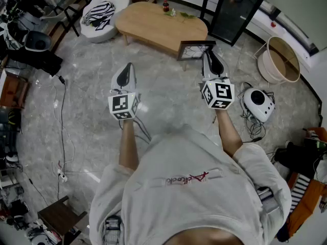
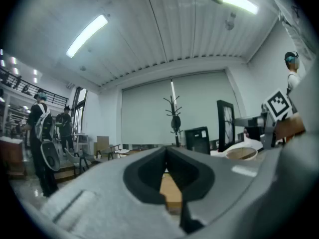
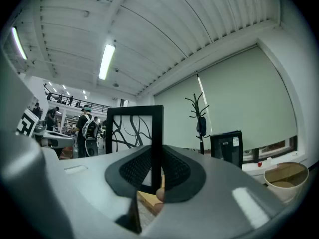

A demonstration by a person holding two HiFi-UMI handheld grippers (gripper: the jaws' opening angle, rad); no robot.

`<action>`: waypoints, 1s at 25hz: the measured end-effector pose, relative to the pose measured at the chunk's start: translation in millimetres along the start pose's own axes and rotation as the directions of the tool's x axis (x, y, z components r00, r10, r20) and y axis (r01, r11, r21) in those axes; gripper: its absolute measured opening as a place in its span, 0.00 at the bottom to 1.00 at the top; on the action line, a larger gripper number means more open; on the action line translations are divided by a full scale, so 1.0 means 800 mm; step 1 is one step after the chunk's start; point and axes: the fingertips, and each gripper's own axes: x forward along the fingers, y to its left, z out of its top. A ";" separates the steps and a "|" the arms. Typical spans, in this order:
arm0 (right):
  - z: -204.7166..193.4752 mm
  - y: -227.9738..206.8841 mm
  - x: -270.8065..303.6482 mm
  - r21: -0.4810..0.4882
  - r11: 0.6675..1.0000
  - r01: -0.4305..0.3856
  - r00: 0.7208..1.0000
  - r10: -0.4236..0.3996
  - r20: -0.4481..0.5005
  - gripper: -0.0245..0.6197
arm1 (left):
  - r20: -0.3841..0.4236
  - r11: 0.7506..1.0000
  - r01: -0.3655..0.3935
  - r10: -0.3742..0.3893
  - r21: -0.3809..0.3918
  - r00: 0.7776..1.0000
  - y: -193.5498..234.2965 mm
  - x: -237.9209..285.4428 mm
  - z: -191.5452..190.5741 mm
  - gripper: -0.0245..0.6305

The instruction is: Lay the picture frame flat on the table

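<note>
A black picture frame (image 1: 194, 49) with a branch drawing stands upright at the near edge of a low wooden table (image 1: 153, 22). My right gripper (image 1: 207, 54) reaches its right side. In the right gripper view the frame (image 3: 132, 133) rises ahead, and its right bar runs down between the black pads of the right gripper (image 3: 157, 151), which is shut on it. My left gripper (image 1: 129, 65) hovers over the floor, left of the frame and short of the table. In its own view the left gripper (image 2: 166, 151) is shut with nothing held, and the table top (image 2: 169, 190) shows below the tips.
A small red bottle (image 1: 166, 6) and leaves lie on the table's far side. A white cushion (image 1: 99, 11) sits to its left and a black cabinet (image 1: 237, 9) to its right. A round basket (image 1: 278, 60) and a white device (image 1: 258, 103) with cables rest on the marble floor.
</note>
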 end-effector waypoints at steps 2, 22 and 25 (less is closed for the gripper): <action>-0.001 -0.004 0.000 0.002 1.000 -0.001 1.000 0.001 -0.002 0.14 | 0.001 1.000 0.002 -0.002 0.002 1.000 -0.005 0.003 0.000 0.04; 0.002 -0.042 0.002 0.019 0.999 -0.038 0.999 0.037 0.014 0.14 | -0.007 1.000 -0.008 0.008 0.021 1.000 -0.048 0.023 0.007 0.04; 0.003 -0.056 0.005 0.024 0.999 -0.043 0.999 0.043 0.015 0.14 | -0.019 1.000 -0.014 0.014 0.021 1.000 -0.059 0.031 0.005 0.04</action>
